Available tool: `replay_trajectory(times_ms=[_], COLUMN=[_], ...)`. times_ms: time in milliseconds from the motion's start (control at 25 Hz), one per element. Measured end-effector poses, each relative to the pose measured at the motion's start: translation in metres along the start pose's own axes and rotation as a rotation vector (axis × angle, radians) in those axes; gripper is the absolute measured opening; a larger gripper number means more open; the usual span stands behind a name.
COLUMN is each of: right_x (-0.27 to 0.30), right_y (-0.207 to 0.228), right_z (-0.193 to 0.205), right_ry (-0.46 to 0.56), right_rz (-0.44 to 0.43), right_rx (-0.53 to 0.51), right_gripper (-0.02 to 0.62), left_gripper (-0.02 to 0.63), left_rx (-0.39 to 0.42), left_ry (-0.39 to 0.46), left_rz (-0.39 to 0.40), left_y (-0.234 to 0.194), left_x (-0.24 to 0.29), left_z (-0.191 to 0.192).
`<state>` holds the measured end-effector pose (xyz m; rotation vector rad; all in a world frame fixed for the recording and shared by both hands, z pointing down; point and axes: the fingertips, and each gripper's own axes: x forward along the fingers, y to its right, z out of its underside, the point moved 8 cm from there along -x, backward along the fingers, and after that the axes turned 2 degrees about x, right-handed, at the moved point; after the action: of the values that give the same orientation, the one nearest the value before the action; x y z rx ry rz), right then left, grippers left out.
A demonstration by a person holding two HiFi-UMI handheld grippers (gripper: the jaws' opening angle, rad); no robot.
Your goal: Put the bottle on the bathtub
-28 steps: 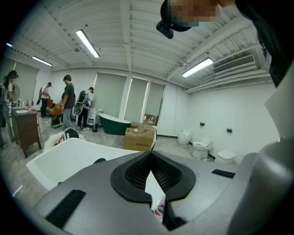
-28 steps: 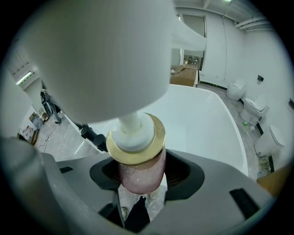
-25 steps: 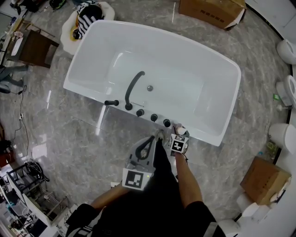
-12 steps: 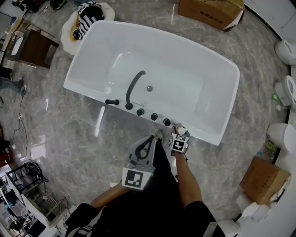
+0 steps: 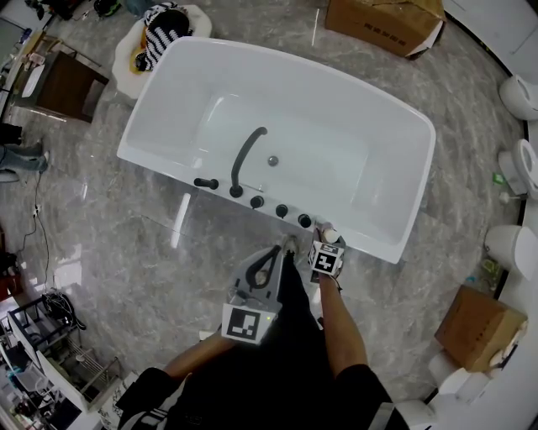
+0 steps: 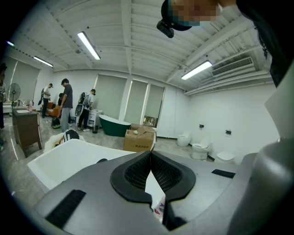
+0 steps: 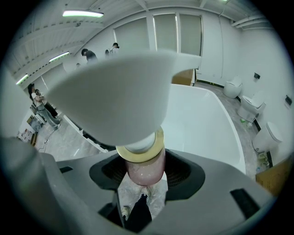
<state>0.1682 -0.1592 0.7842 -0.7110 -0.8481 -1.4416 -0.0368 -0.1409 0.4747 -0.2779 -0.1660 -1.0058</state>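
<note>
Grey marble floor (image 5: pixel 126 243); black taps (image 5: pixel 282 211) line the bathtub rim (image 5: pixel 382 249) beside the bottle (image 5: pixel 329 236).

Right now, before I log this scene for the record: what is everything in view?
Bathtub: one, white, middle of the floor.
Tap: one, black, on the tub's near rim.
Knobs: three, black, beside the tap.
Bottle: one, pink with white cap, at the near rim.
Boxes: two, brown, top and lower right.
Toilets: several, white, right edge.
Left gripper: grey, shut, empty.
Right gripper: grey, shut on the bottle.
</note>
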Motion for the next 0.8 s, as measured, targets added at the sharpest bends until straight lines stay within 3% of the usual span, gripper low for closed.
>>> replay_trajectory(times_ms=[800], right_x=[-0.037], right_y=[-0.007], right_z=[0.023], right_ry=[-0.005], right_rz=[0.006], right_rx=[0.035], right_gripper=[0.225], left_gripper=[0.017], left_rx=[0.028], left_ry=[0.046], left_rz=[0.040], left_y=[0.011], left_x=[-0.039], left_z=[-0.005])
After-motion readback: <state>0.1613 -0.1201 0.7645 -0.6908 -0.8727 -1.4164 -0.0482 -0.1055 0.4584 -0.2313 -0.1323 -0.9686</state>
